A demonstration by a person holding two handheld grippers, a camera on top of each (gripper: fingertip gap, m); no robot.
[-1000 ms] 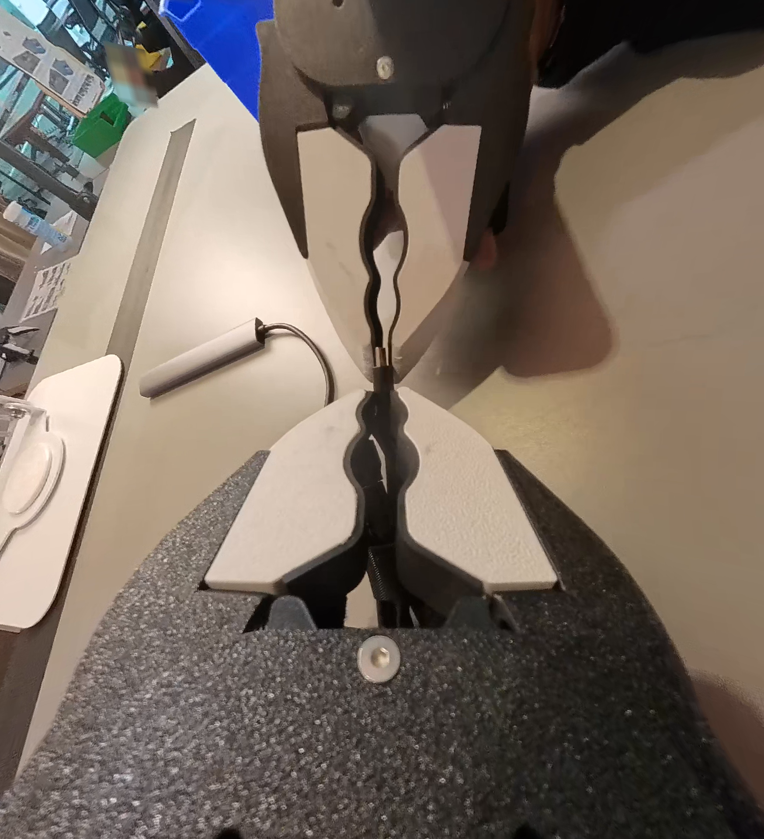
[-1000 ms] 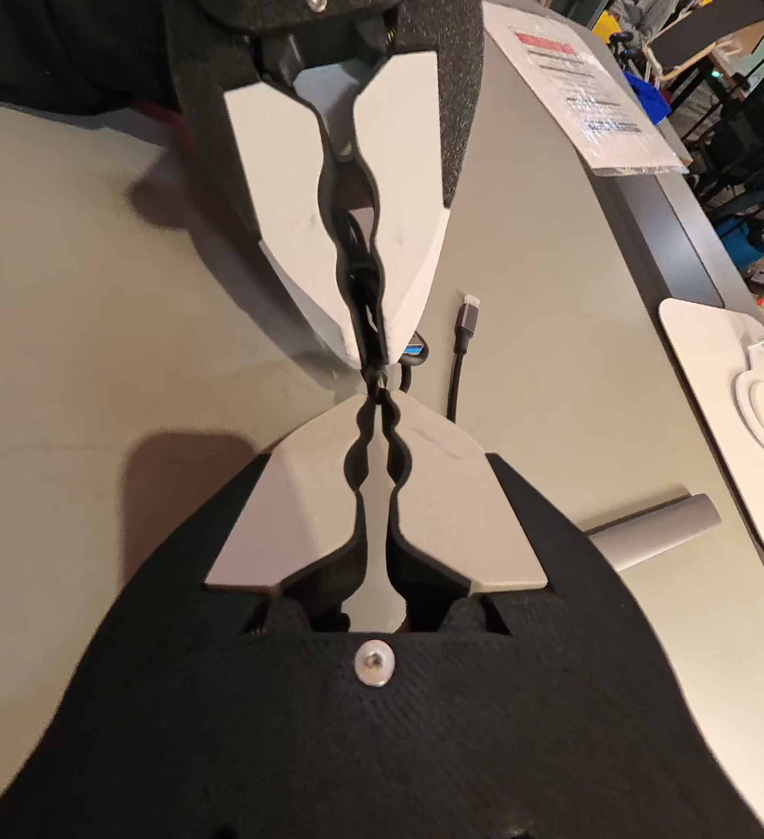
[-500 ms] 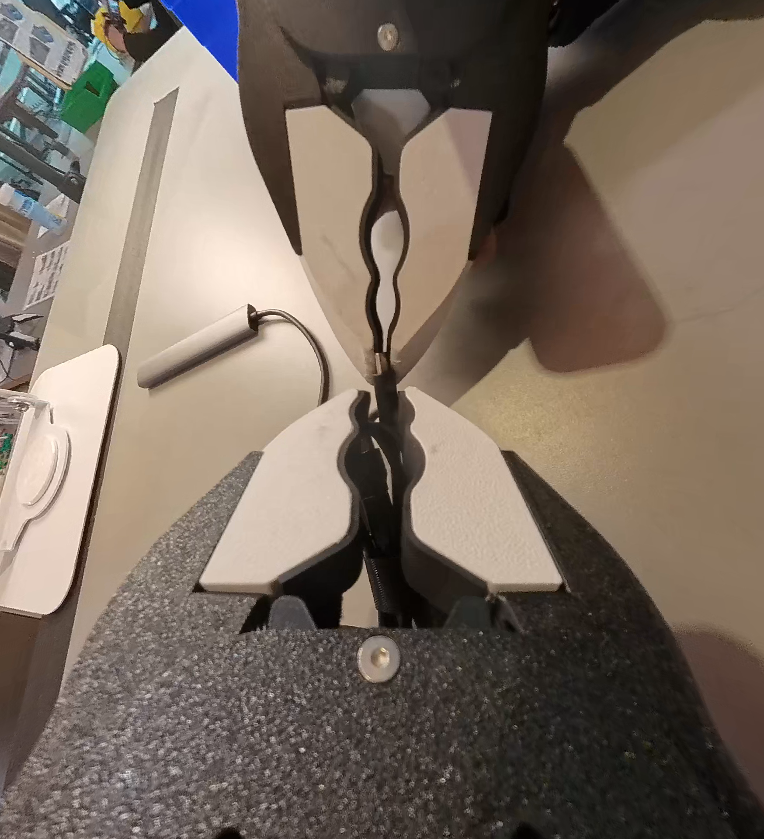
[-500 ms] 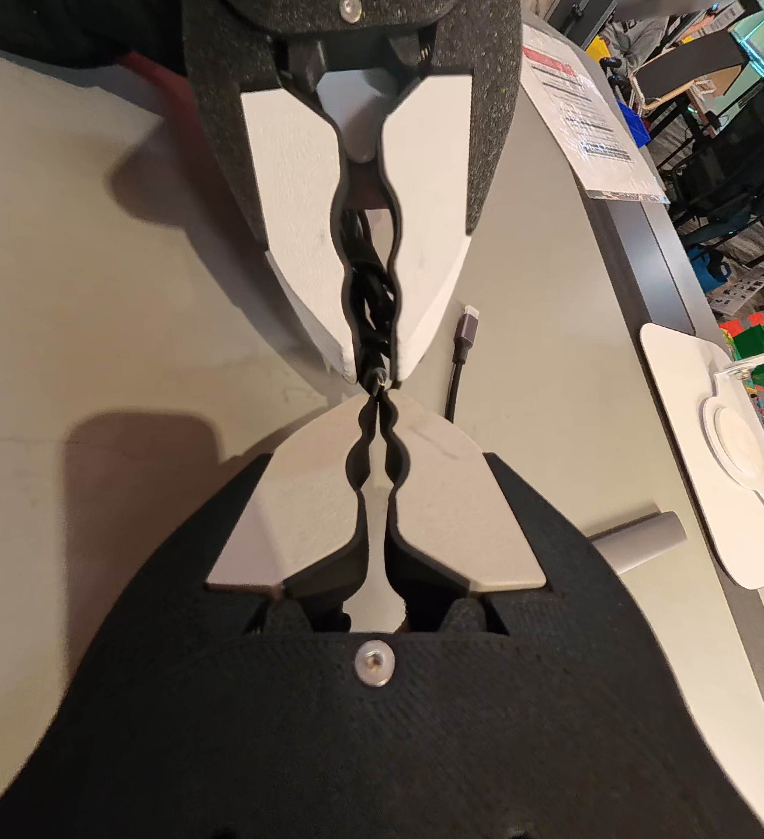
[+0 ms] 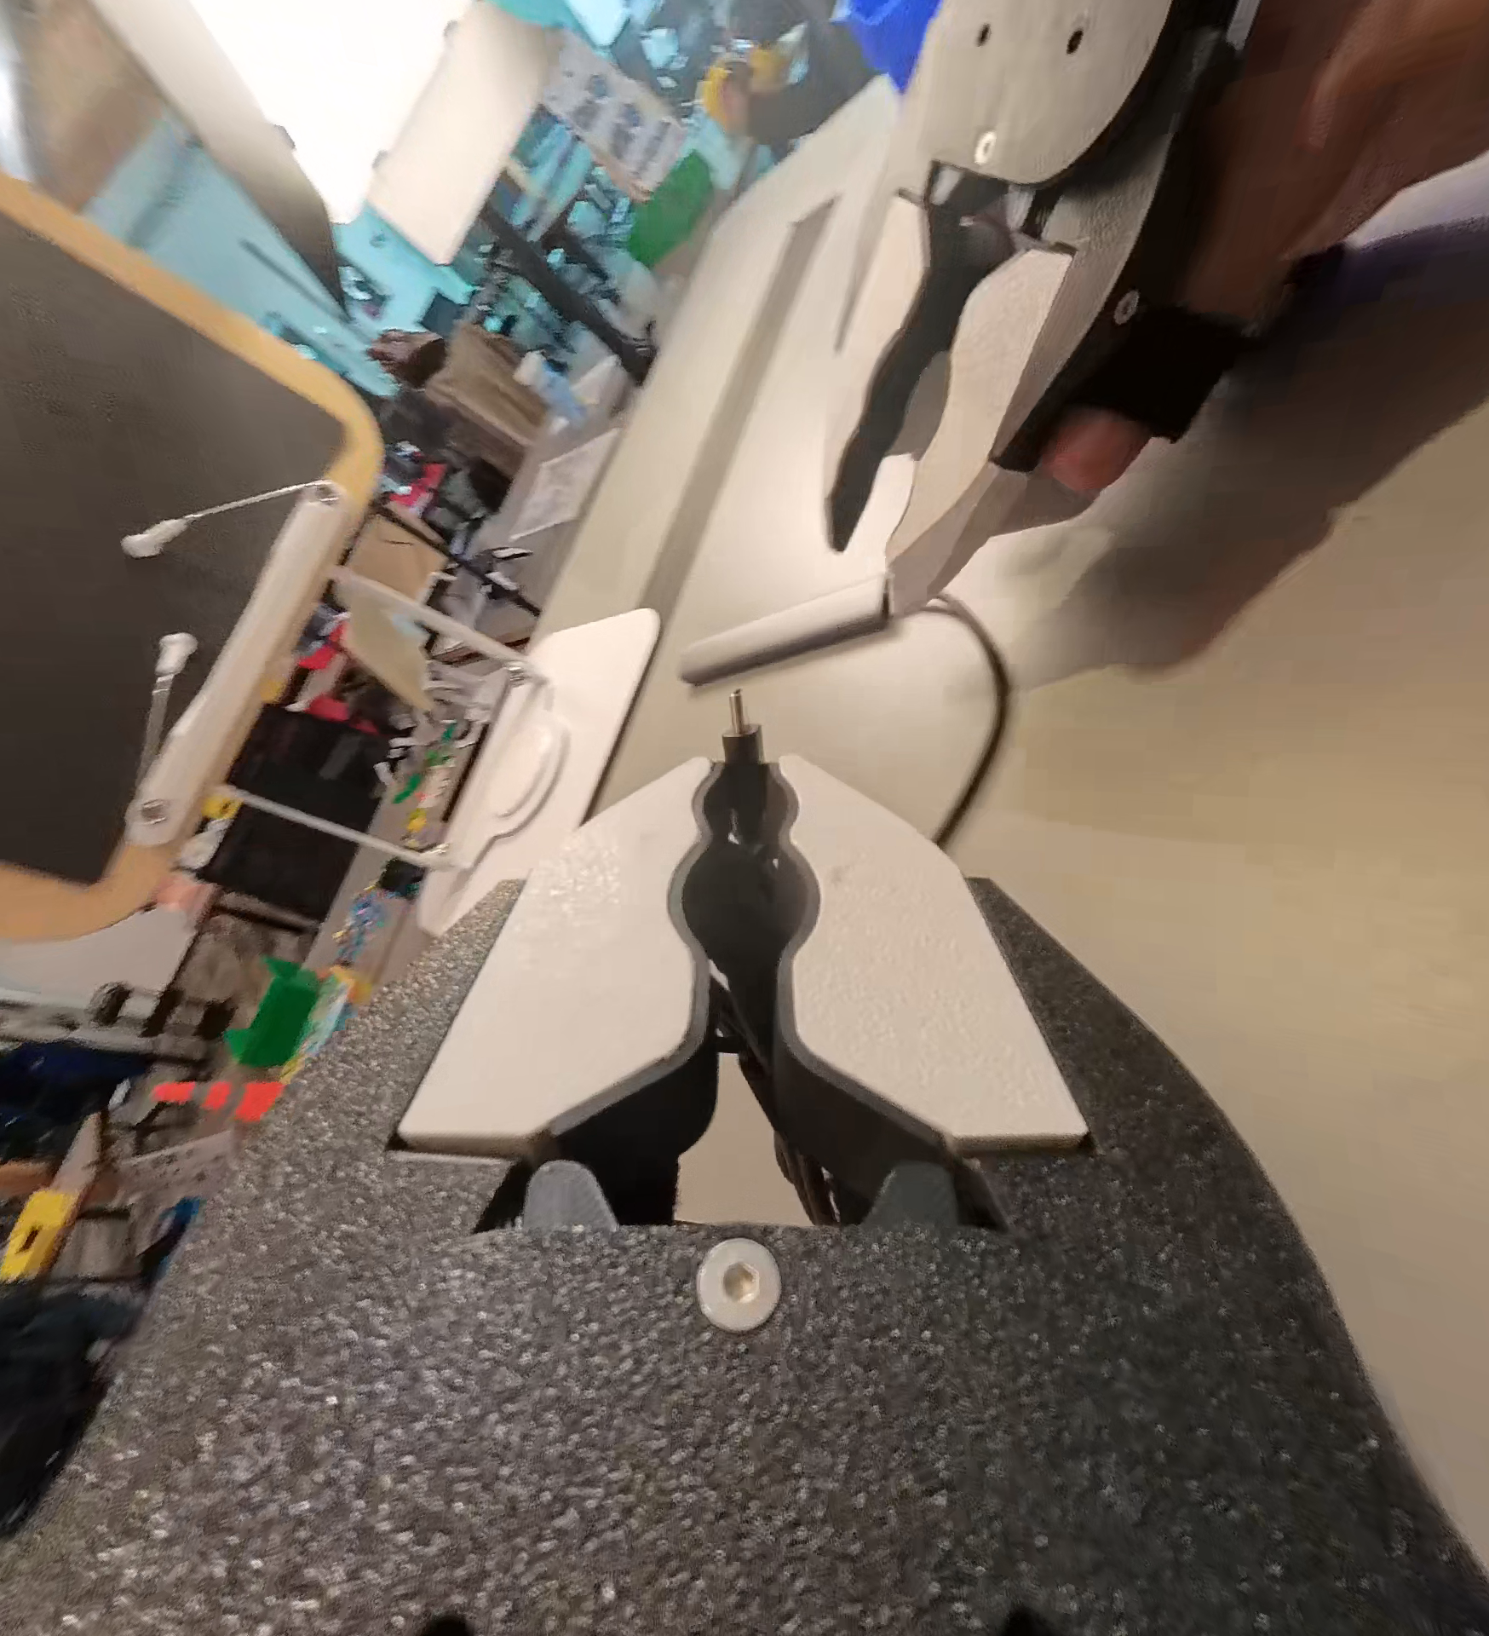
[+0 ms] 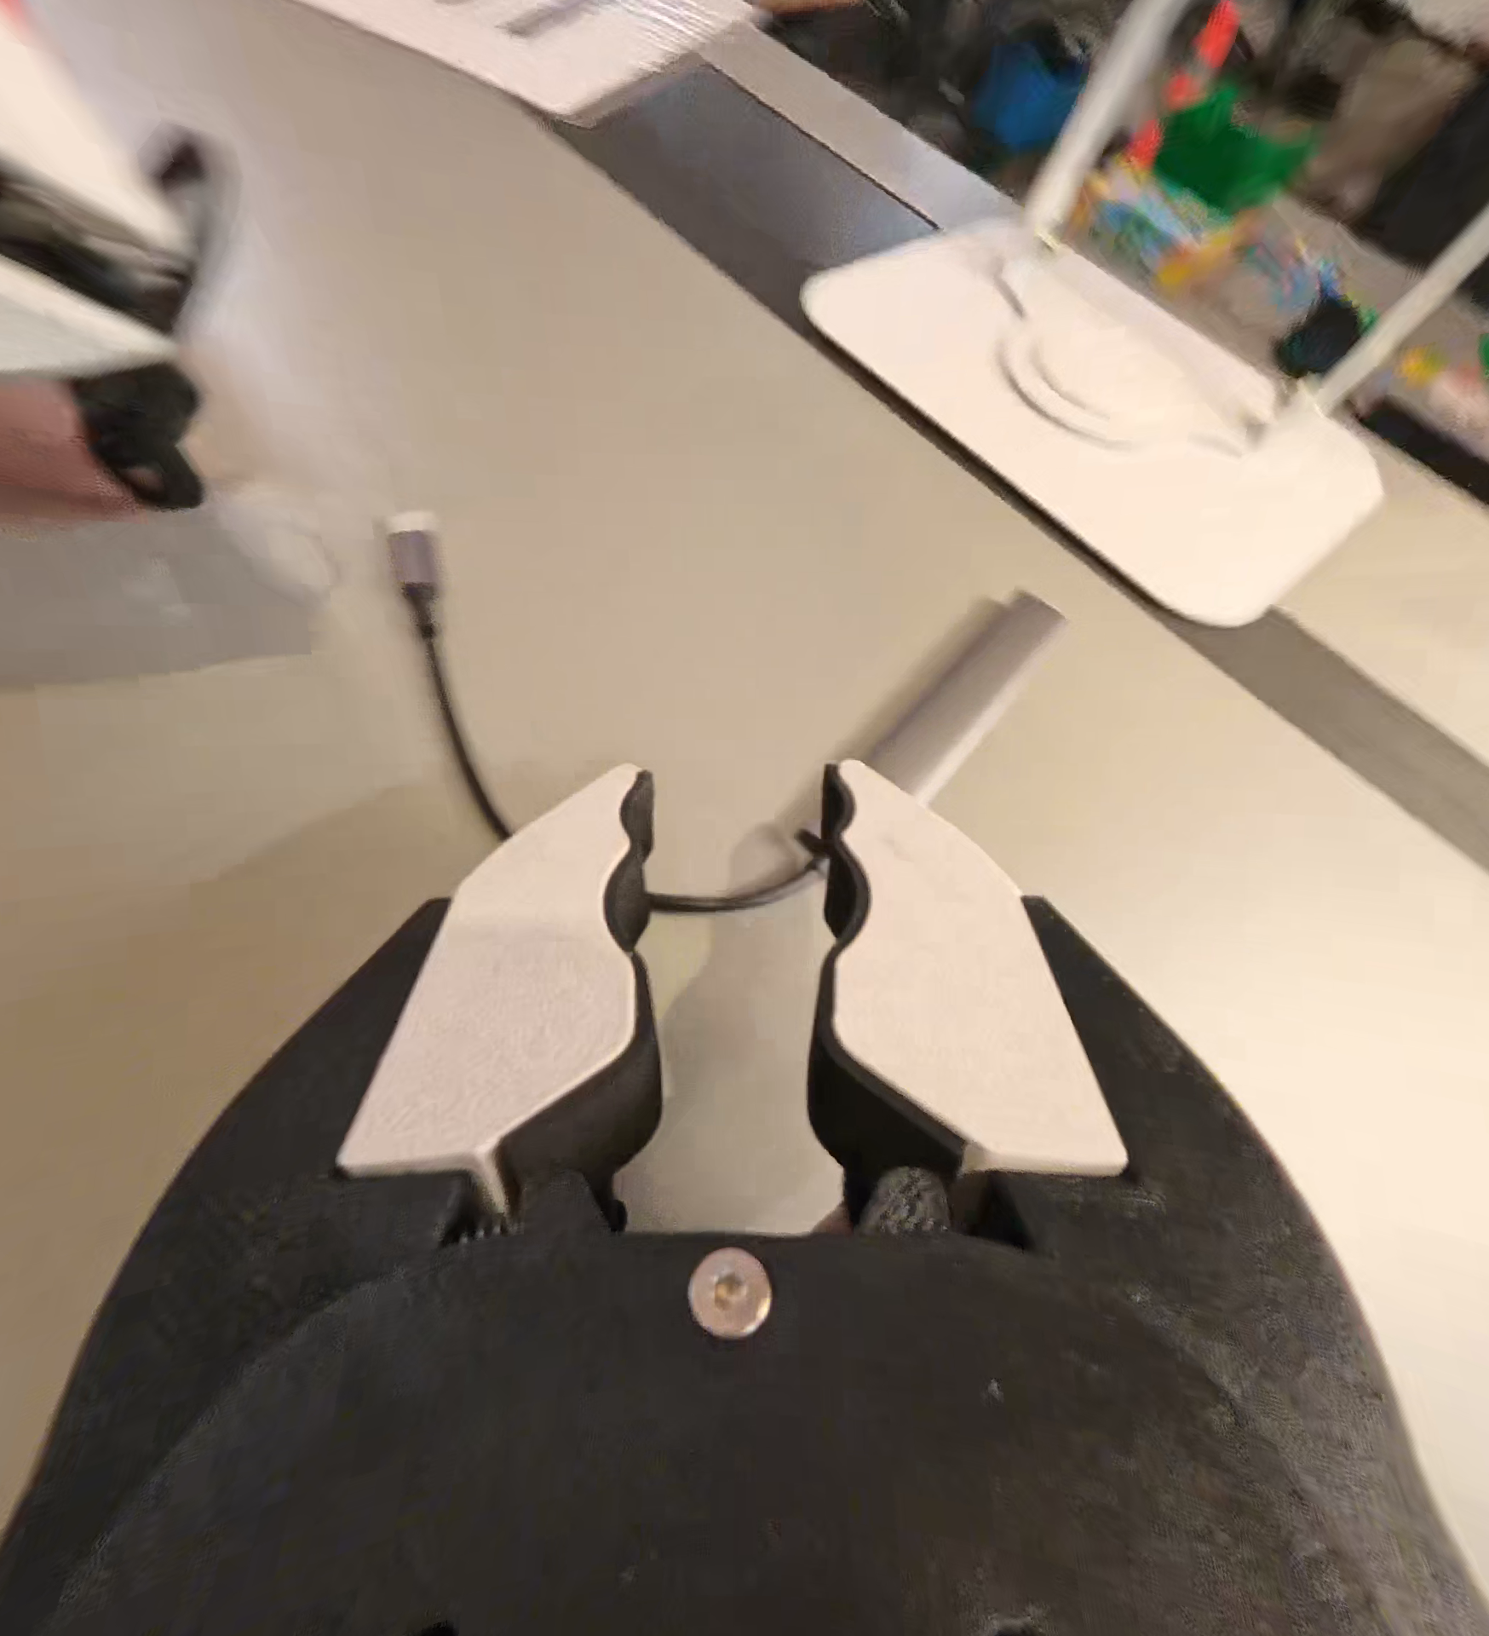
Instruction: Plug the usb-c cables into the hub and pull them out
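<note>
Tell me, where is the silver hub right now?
The silver hub lies on the beige table, just beyond the open right gripper, near the white stand base.

The black USB-C cable point(image 5: 745, 894) is clamped between the left gripper point(image 5: 743, 779)'s closed fingers, its metal plug tip poking out just past the fingertips; the silver bar-shaped hub point(image 6: 962, 699) lies flat on the table just beyond the right gripper point(image 6: 736, 788)'s parted fingers; its thin black lead point(image 6: 728, 899) curves across their gap to a grey connector point(image 6: 409, 553) ahead-left.
</note>
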